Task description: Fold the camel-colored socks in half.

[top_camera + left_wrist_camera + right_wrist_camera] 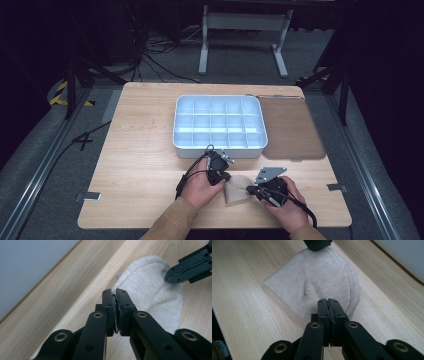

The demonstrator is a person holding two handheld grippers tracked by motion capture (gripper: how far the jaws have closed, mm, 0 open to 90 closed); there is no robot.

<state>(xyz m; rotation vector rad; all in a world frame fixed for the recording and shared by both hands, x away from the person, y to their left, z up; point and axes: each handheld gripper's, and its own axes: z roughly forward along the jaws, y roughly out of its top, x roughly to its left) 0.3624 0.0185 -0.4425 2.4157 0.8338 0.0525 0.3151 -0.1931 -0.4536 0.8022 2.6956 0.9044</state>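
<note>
A pale beige sock lies folded flat on the wooden table, near its front edge. My left gripper is at the sock's left end. Its jaws stand only a sliver apart, with cloth showing just past the tips. From the right, my right gripper has its jaws pressed together on the sock's near edge. In the high view the left gripper and the right gripper face each other across the sock. The right gripper puckers the cloth at its tip.
A white tray with several empty compartments stands behind the hands at mid-table. A brown mat lies to its right. The tray's wall is close beside the left gripper. Bare wood lies to the left and right of the hands.
</note>
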